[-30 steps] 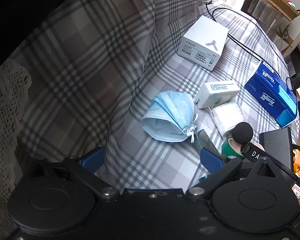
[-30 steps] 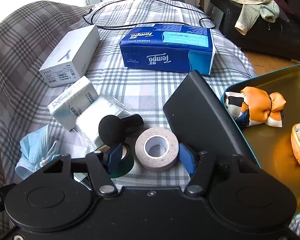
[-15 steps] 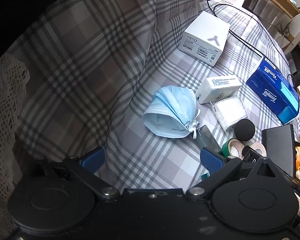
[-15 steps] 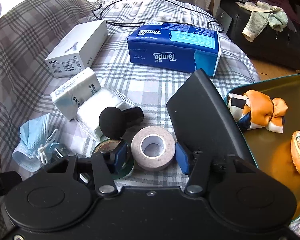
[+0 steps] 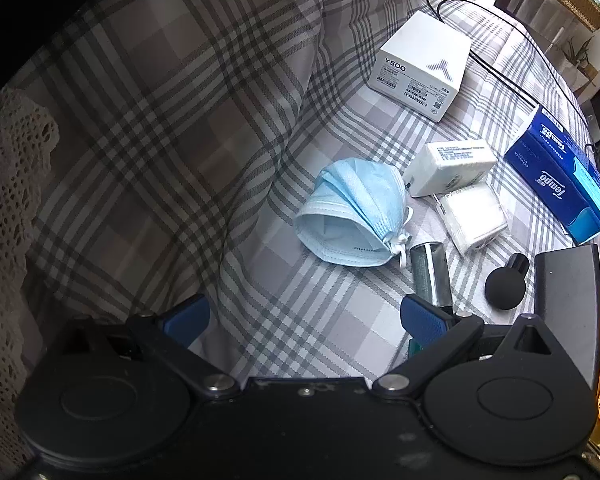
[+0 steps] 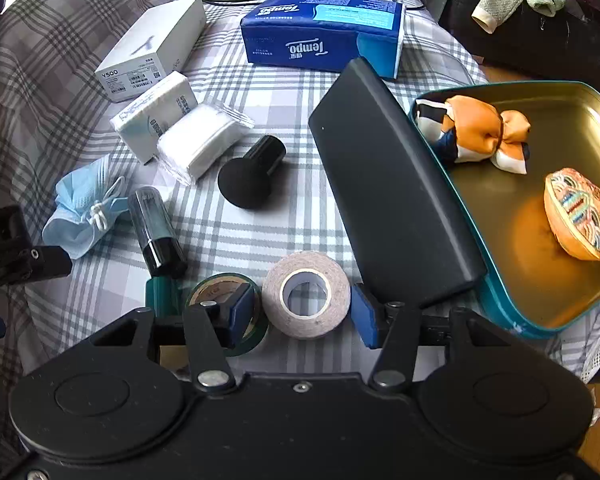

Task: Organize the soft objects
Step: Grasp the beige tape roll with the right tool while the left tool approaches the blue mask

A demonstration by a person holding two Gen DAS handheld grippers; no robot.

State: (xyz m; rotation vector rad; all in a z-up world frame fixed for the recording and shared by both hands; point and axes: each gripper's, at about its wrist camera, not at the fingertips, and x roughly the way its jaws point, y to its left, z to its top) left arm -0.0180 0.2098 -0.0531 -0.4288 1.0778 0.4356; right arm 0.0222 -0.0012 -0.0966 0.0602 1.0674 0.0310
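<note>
Now, counts: one blue face mask [image 5: 354, 216] on the plaid cloth [image 5: 180, 120], two soft pieces in the teal tin [image 6: 496, 300], two tape rolls | around: black case [image 6: 388, 184] between tape and tin | my left gripper [image 5: 304, 316] gapes empty | my right gripper [image 6: 304, 312] brackets the beige tape roll [image 6: 306, 294], contact unclear.

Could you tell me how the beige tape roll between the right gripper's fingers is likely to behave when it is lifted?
The tape roll looks soft and fabric-wrapped, so it may squash a little when squeezed. With its open core it is probably light. It lies flat now; set on its edge, it could roll across the cloth.
</note>
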